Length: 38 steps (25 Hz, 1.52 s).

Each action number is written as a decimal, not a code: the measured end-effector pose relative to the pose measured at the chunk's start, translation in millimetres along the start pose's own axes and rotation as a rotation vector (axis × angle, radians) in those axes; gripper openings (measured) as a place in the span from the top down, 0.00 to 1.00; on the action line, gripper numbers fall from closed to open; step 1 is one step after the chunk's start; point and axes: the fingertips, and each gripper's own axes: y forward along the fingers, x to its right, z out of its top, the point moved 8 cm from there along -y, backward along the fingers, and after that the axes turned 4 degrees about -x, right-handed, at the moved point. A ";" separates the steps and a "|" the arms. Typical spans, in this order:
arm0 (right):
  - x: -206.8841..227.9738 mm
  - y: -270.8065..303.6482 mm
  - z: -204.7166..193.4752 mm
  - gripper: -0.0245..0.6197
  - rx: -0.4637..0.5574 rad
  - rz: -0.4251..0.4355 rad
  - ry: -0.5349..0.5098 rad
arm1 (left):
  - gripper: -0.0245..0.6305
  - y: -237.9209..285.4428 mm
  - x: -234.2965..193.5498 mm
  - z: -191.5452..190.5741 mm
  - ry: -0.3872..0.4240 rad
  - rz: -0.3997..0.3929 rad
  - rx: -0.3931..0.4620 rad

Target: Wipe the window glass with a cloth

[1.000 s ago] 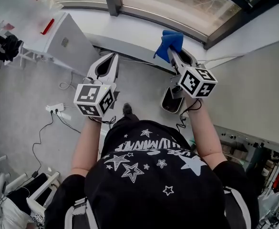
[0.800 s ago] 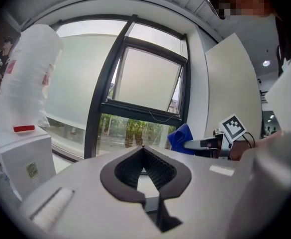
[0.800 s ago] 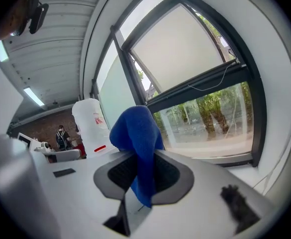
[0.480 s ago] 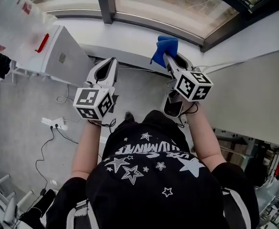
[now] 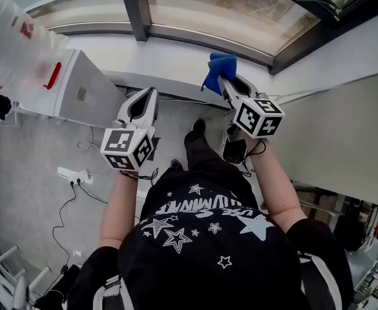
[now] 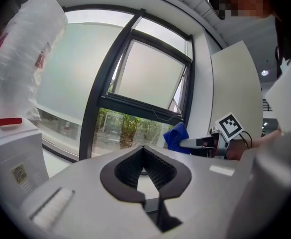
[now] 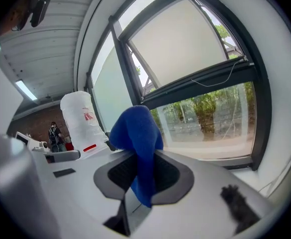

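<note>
fingers: right gripper (image 7: 143,156) pinching cloth (image 7: 135,128) | left gripper (image 6: 144,149) closed, empty | cloth near window glass (image 5: 221,11) lower edge

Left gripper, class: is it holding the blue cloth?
No, the left gripper is shut on nothing; the blue cloth is clamped in the right gripper.
</note>
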 end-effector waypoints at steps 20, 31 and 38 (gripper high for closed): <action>163.0 104.7 68.1 0.85 0.033 -0.013 0.101 | 0.95 193.9 -31.0 78.1 0.118 0.011 -0.064; 240.7 115.1 85.5 0.85 0.036 -0.035 0.138 | 0.95 277.4 -7.6 93.7 0.162 -0.019 -0.102; 257.4 115.0 78.9 0.85 0.037 -0.084 0.187 | 0.95 302.5 -19.9 96.3 0.146 -0.026 -0.124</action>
